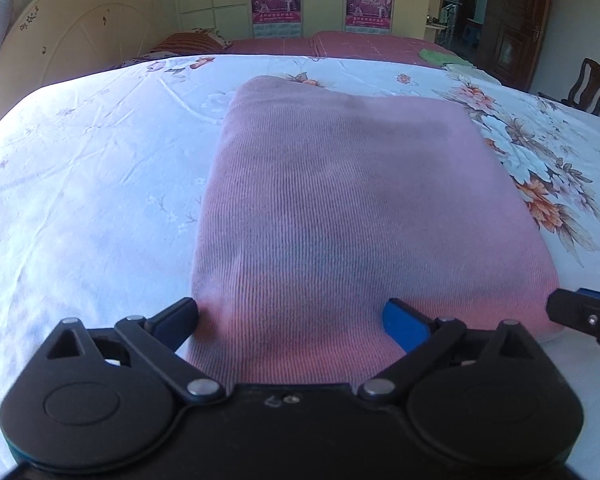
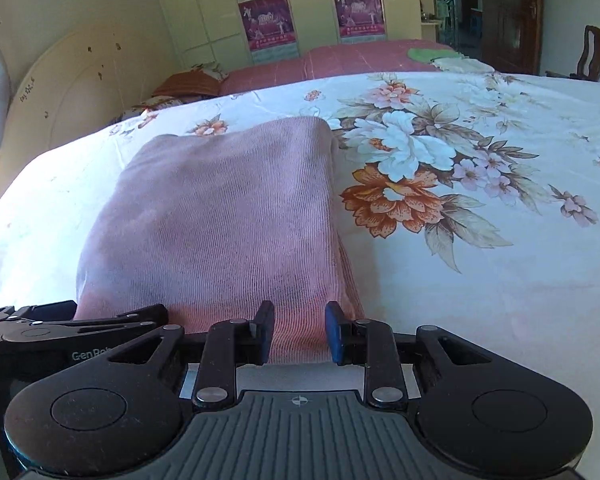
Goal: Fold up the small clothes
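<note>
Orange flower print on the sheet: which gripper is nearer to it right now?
Right. The right gripper sits at the pink garment's near right corner, closest to the orange flower; the left gripper is at its near left corner.

- I'm looking into a bedroom in a home.
- A wide bed (image 2: 480,280) fills my view, covered by a white sheet printed with large flowers.
- A cream, curved headboard (image 1: 80,36) stands at its left end, pillows (image 1: 196,40) beside it.
- Pale wardrobe doors (image 2: 204,12) with calendar posters (image 2: 266,20) line the far wall.
- A dark wooden door (image 1: 516,28) and carved chair (image 2: 596,54) stand to the right.
</note>
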Available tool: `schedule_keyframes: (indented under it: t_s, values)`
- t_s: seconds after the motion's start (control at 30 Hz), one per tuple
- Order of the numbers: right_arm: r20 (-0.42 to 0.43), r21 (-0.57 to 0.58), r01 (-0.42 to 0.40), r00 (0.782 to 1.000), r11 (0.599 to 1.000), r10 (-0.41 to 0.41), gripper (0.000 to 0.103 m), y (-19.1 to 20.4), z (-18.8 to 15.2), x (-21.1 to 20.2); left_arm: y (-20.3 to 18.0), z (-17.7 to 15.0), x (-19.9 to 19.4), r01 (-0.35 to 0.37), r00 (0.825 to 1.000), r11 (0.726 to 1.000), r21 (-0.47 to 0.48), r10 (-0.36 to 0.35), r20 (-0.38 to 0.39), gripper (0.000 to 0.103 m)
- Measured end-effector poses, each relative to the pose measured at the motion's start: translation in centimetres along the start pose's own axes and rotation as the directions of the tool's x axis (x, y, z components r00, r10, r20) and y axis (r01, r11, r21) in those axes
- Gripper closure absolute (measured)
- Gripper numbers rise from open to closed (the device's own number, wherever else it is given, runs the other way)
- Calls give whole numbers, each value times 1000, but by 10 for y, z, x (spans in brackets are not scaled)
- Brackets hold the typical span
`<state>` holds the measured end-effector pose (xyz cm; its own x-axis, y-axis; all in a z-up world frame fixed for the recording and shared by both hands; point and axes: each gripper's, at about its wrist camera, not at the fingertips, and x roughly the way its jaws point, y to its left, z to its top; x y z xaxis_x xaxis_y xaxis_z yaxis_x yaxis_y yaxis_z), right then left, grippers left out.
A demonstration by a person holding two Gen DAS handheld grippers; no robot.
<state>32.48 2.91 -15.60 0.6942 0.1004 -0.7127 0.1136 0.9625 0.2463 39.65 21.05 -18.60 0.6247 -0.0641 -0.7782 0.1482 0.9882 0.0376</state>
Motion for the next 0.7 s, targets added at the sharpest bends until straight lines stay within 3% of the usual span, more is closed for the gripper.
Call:
schedule_keyframes:
  t_s: [0.1, 0.17, 0.27, 0.37, 0.4, 0.43, 0.47, 0.57, 0.7]
  values:
    - [18, 3, -33, 999, 999, 33, 75, -7, -8, -33, 2, -3, -25, -17, 1000, 999, -27, 17, -2, 20]
    - [33, -26, -47, 998, 999, 48, 75, -9, -15, -58, 2, -9, -52, -18, 1000, 999, -37, 19, 21, 21]
    - [38, -95, -80, 996, 992, 84, 75, -9, -26, -98, 1, -23, -103, -43, 996, 999, -32, 45, 76, 19]
    - [-2, -149, -155, 988, 977, 157, 73, -9, -41, -135, -3, -42, -155, -51, 991, 998, -33, 55, 120, 11]
    - [-18, -162, -182, 983, 970, 181, 53, -9, -46, -147, -5, -50, -172, -58, 988, 998, -32, 62, 141, 10]
    - [-31, -179, -197, 980, 964, 194, 19, -8, -51, -156, -9, -57, -189, -67, 985, 997, -28, 71, 160, 10]
    - [-33, -215, -208, 978, 954, 205, 11, -6, -59, -170, -13, -65, -204, -79, 981, 997, -23, 82, 173, 10]
    - [42, -280, -164, 982, 946, 182, 10, -1, -76, -211, -24, -89, -246, -103, 977, 995, -21, 105, 185, 10]
    - [176, -156, -72, 979, 985, 100, 10, -15, -89, -268, -38, -117, -300, -88, 979, 995, -50, 95, 181, 10]
